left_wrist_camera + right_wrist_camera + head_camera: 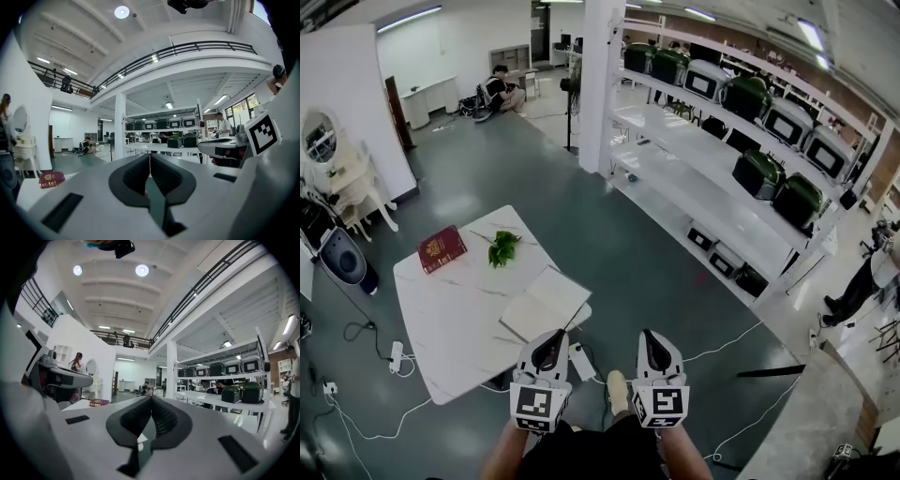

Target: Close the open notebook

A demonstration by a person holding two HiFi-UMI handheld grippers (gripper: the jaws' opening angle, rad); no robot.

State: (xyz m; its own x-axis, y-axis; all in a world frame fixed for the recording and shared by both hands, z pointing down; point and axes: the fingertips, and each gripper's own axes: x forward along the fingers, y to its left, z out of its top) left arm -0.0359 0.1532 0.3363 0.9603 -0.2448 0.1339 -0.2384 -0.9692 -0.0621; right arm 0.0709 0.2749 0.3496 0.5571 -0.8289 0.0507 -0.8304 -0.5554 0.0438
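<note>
The open notebook lies flat with blank pages up on the near right corner of the white marble table. Both grippers are held side by side just short of that corner and point level into the room. The left gripper is shut with nothing between its jaws, and its tip hides the notebook in the left gripper view. The right gripper is also shut and empty, its closed tip aimed past the table. Neither touches the notebook.
A red book and a green sprig lie farther back on the table. A power strip with cables lies on the floor by the table. White shelving with dark appliances runs along the right. A person stands at the right edge.
</note>
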